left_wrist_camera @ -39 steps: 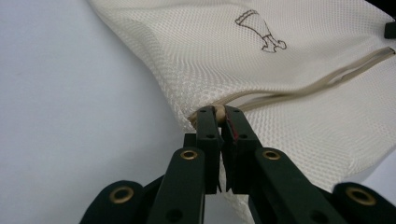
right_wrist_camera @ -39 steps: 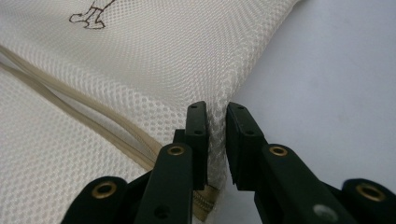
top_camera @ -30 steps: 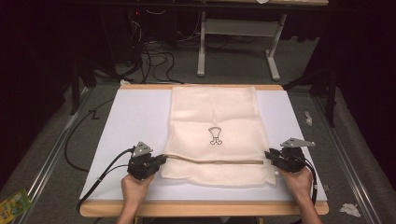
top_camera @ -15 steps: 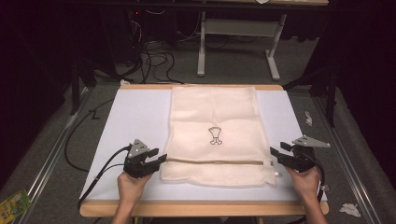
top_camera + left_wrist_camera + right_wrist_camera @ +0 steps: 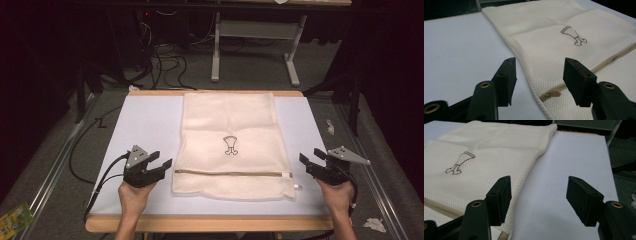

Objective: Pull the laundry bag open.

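The cream mesh bag [image 5: 231, 142] lay flat and smooth in the middle of the tabletop [image 5: 145, 125], zipper [image 5: 232, 173] closed. Left gripper [image 5: 161, 167] and right gripper [image 5: 311, 161] flanked the bag's near corners, jaws apart, holding nothing; laying out looked finished.

mesh bag [image 5: 579, 32]: right side cut off, left gripper view | small emblem [image 5: 229, 146]: too small to identify

Left tool [image 5: 165, 164] and right tool [image 5: 306, 159], jaws apart.
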Tool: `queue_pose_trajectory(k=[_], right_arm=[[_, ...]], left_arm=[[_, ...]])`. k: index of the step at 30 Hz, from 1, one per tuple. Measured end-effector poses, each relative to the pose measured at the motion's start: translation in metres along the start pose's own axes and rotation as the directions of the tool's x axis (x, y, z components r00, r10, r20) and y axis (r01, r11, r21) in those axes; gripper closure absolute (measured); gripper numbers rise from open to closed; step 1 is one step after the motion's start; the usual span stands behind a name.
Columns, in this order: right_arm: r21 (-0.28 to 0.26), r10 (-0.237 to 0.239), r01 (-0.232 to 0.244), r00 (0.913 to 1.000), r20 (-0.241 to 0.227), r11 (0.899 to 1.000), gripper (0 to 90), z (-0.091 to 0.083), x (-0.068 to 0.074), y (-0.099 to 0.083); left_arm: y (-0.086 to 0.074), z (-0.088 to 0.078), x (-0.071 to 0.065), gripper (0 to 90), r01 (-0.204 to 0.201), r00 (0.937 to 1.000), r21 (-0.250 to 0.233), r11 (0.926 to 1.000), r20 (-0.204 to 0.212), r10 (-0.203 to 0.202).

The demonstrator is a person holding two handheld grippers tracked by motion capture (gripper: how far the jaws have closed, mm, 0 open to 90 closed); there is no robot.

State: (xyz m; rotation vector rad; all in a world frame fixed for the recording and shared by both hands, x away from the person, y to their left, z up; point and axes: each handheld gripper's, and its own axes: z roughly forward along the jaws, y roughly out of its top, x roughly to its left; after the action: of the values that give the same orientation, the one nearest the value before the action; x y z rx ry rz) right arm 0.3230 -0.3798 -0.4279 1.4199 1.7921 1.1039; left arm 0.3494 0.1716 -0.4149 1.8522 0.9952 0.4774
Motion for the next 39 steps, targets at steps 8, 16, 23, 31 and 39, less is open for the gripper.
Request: queue_pose_trajectory(k=[8,16,23,31,39], right_arm=[[-0.032,0.026,-0.025,0.9996,0.012,0.999,31.5,-0.011,-0.011,0.003],[-0.065,0.089,-0.09,0.9959,-0.018,0.994,28.3,-0.022,-0.026,0.001],[-0.074,0.12,-0.121,0.9927,-0.017,0.99,27.1,-0.025,-0.036,-0.002],[-0.053,0.163,-0.164,0.9864,-0.022,0.985,32.7,-0.017,-0.044,-0.01],[-0.059,0.186,-0.188,0.982,-0.033,0.98,38.8,-0.018,-0.052,-0.015]], left_arm=[[0.002,-0.012,0.009,40.7,0.027,0.9986,-0.042,0.9987,-0.045,-0.029],[0.001,-0.02,0.022,37.9,0.073,0.994,-0.081,0.994,-0.076,-0.079],[-0.004,-0.027,0.032,36.3,0.104,0.9887,-0.109,0.9886,-0.097,-0.115],[-0.011,-0.032,0.047,36.2,0.146,0.9782,-0.131,0.9805,-0.129,-0.163],[-0.017,-0.033,0.057,37.2,0.165,0.9708,-0.125,0.9783,-0.155,-0.183]])
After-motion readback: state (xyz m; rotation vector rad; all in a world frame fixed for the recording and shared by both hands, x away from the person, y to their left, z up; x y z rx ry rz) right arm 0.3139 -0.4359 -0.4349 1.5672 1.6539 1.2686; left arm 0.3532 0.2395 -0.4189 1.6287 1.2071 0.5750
